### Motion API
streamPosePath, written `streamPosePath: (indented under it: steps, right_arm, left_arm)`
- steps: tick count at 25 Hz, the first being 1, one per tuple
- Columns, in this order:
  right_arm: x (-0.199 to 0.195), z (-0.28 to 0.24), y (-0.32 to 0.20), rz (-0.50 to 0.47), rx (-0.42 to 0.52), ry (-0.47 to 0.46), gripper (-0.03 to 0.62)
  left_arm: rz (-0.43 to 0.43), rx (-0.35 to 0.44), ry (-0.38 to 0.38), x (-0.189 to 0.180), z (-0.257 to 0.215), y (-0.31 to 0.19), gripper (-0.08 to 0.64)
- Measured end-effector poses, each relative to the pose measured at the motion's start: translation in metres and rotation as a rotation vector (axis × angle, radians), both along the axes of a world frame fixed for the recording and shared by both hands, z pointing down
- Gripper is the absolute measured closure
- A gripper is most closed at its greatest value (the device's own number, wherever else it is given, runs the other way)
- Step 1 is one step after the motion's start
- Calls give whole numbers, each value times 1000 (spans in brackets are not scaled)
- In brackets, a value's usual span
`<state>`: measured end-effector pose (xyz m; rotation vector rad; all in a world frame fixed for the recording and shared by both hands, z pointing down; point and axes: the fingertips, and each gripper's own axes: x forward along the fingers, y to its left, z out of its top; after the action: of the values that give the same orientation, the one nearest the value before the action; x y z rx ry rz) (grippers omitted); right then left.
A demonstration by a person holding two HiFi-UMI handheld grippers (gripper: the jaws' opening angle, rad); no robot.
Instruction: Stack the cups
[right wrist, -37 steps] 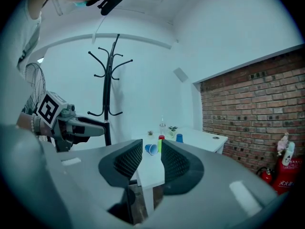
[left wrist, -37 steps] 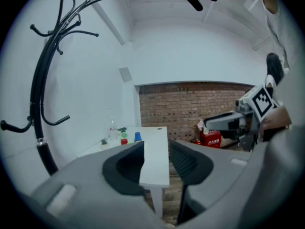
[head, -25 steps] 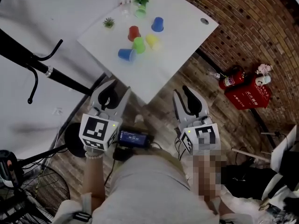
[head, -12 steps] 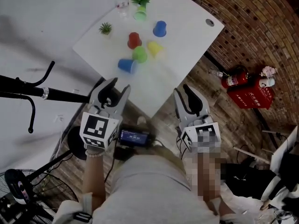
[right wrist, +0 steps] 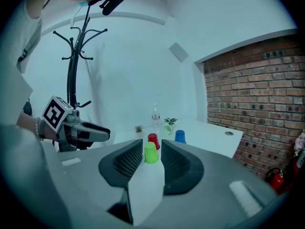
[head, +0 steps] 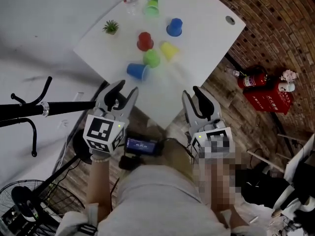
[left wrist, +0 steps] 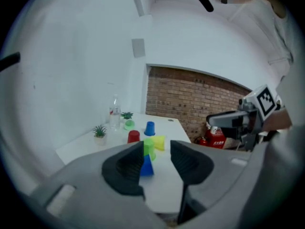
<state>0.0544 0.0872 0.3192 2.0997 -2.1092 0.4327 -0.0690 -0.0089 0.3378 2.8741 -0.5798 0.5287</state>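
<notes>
Cups (head: 151, 58) left scattered on the white table (head: 202, 48), well ahead of both grippers. Left gripper (head: 124, 88) and right gripper (head: 193, 94) held with jaws parted, nothing between the pads. Judged risky: green cup, yellow cup (head: 170, 49) and near blue cup (head: 137, 72) packed close, so easily knocked or rolled toward the table edge by a wide reach. Could not settle which cups stood and which lay tipped. Bottle (head: 129, 0) cut off at the top.
</notes>
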Motion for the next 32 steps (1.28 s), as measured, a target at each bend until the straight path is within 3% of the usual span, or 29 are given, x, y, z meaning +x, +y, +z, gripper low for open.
streamPosePath:
  steps: [8,12,23,29,32]
  right_arm:
    - [1,15,-25,-31,-29,-12,485]
    - [4,22,-36,-63,-40,-16,485]
    - [17,39,-67,-211,-74,-41,485]
    - [25,47,-78,-283,-92,-59,485]
    - [25,52,-83,-327,-101,-66,485]
  left_arm:
    - [-74,-153,27,0,31,-33,396]
    - [-147,-227,-20,1,54,-47,354]
    - [-292,-344,-41,4,77,-78,331]
    - [-384,-503,-21,4,96,-85,296]
    - [-451,-617,48,1,103,-89,296]
